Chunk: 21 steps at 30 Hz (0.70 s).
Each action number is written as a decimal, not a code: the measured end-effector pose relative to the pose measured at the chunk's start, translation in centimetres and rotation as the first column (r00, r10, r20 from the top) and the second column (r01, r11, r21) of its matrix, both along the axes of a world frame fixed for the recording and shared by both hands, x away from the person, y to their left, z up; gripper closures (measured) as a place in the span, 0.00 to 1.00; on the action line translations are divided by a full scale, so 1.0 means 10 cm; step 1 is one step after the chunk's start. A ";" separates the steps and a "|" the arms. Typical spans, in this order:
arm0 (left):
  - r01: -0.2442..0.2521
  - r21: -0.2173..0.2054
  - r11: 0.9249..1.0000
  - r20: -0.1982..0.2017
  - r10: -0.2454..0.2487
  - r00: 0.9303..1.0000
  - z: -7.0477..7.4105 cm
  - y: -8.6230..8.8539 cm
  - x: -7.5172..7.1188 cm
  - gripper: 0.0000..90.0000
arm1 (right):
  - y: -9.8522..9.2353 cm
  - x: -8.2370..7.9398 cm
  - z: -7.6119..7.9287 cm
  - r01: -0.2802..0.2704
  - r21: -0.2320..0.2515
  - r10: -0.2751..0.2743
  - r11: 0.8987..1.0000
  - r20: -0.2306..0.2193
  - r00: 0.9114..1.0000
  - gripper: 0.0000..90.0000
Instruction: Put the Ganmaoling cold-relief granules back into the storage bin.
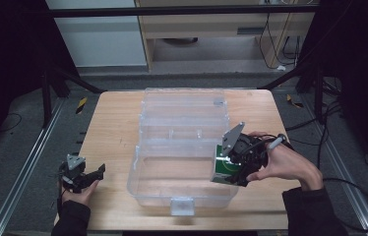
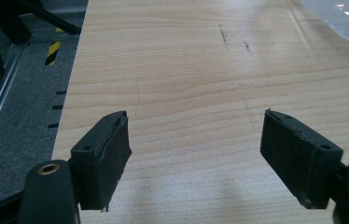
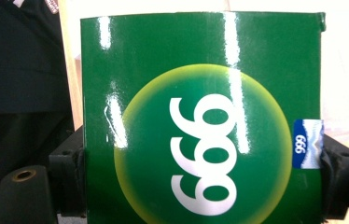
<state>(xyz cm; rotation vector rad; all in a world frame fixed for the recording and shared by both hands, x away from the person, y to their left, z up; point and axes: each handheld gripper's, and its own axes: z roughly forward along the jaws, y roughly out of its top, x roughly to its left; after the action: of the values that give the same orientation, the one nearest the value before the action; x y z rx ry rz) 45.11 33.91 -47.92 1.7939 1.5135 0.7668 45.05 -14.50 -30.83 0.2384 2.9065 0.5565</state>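
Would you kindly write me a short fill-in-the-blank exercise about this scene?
1. The right gripper is shut on a ____ box.
2. The left gripper has its jaws ____ with nothing between them.
3. The clear plastic case lies on the wooden table with its lid ____.

Missing words: green; open; open

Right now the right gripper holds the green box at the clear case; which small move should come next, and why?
Probably lower the green box into the clear case: the right gripper grips it at the open front compartment's right wall.
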 end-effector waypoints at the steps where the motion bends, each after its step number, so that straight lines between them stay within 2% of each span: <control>1: 0.000 -0.001 1.000 0.000 0.000 1.000 0.00 0.00 0.00 0.26 | 0.01 0.01 -0.01 -0.002 0.001 0.002 1.000 0.002 1.000 0.18; 9: -0.001 0.001 1.000 0.001 0.001 1.000 0.00 0.00 0.00 0.26 | 0.13 0.06 -0.10 -0.019 0.000 0.019 1.000 0.004 1.000 0.18; 15: -0.002 -0.003 1.000 0.003 0.002 1.000 0.00 0.01 0.00 0.26 | 0.22 0.07 -0.21 -0.036 -0.018 0.036 0.999 -0.010 0.999 0.18; 21: -0.001 -0.002 1.000 0.003 0.001 1.000 0.00 0.00 0.00 0.26 | 0.25 0.09 -0.32 -0.030 -0.024 0.029 0.999 -0.022 0.999 0.18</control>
<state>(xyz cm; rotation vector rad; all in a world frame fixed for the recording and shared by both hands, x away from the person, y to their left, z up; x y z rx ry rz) 45.11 33.95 -47.91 1.7902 1.5130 0.7681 45.92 -12.03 -34.06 0.2001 2.9398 0.5259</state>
